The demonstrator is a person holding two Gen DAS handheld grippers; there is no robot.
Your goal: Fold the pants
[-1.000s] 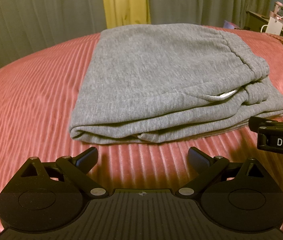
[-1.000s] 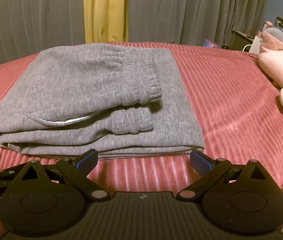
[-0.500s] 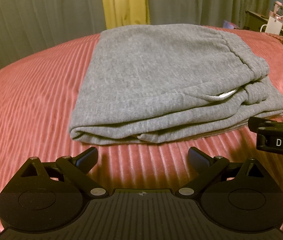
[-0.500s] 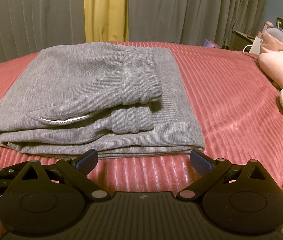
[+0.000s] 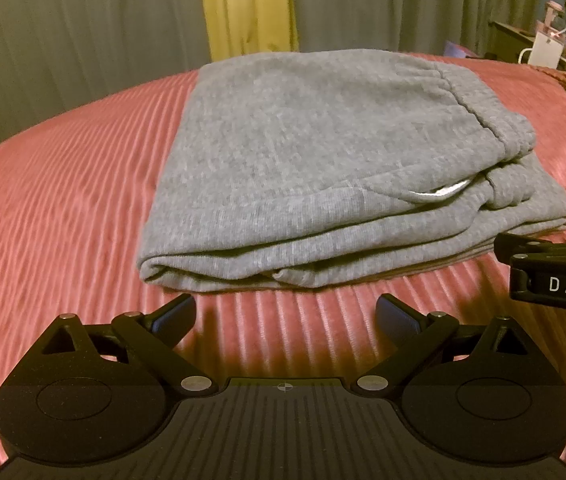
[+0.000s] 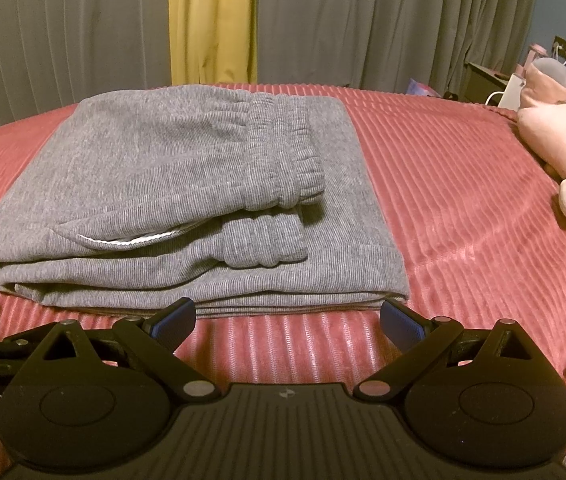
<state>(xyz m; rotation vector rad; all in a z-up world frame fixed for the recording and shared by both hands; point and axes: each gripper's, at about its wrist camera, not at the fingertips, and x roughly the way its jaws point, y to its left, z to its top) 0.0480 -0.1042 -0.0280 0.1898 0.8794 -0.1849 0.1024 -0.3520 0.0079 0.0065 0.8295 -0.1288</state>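
The left tool [image 5: 285, 314] is spread wide and grasps nothing, its blue-padded fingers [image 5: 175, 316] poised over the bedspread [image 5: 63, 200] just short of the pants [image 5: 315, 160]. The right tool [image 6: 287, 318] is likewise released, its fingers [image 6: 401, 322] right at the near edge of the pants [image 6: 187, 208]; whether they touch the cloth is hard to tell.

Each tool's body fills the bottom of its own view and hides the bed beneath it. In the left view the right tool [image 5: 551, 268] pokes in at the right edge, cut off, with only the letters "DAS" readable.

The pants lie folded into a thick grey stack in the middle of the bed, a soft ribbed knit with a gathered elastic waistband [image 6: 283, 152] on top and a white pocket lining [image 6: 131, 240] peeking out. The left view shows the rounded fold at the stack's left corner; the right view shows the flat layered edges at its right corner and a pale pink plush toy [image 6: 563, 148], partly cut off.

The bedspread is pink, plush and corded in ridges. Behind hang grey pleated curtains [image 6: 363, 20] with a yellow strip [image 6: 211, 20].
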